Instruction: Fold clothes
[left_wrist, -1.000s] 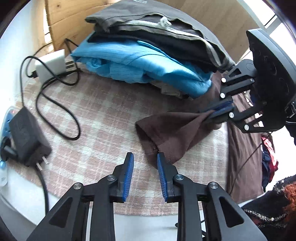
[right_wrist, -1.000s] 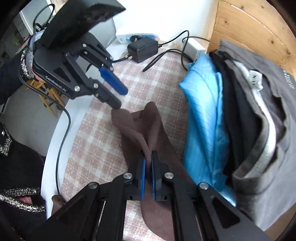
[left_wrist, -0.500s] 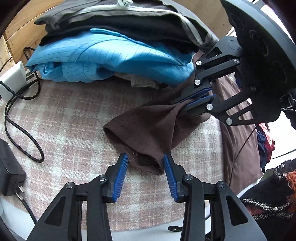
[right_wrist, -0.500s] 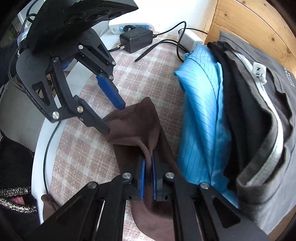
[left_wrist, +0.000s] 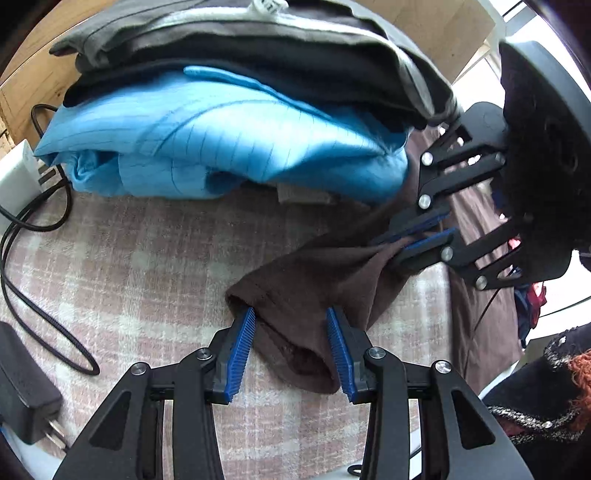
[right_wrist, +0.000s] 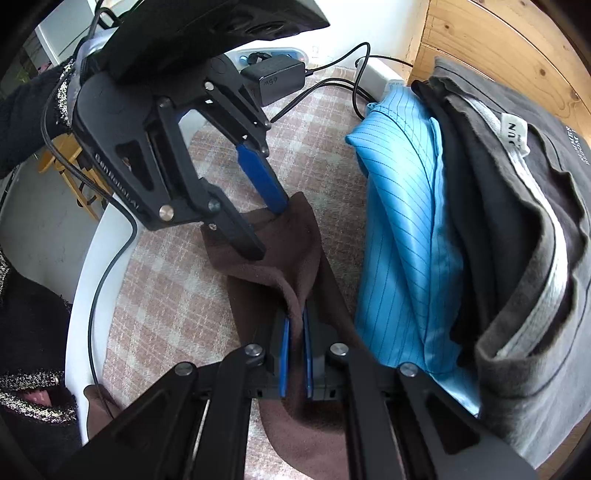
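Left hand-held gripper (left_wrist: 290, 352) has spread its jaws wider than a second ago, and I now see them straddling the brown garment's (left_wrist: 317, 280) cuff on the plaid-covered surface (left_wrist: 140, 251). Right hand-held gripper (right_wrist: 294, 356) stays clamped on that garment beside the folded clothes stack (right_wrist: 461, 221).

Each wrist camera looked forward along its own claw, close above the plaid tabletop (left_wrist: 147, 258). Facing one another, both views shared the brown garment (left_wrist: 314, 280) and folded stack (right_wrist: 424, 221).
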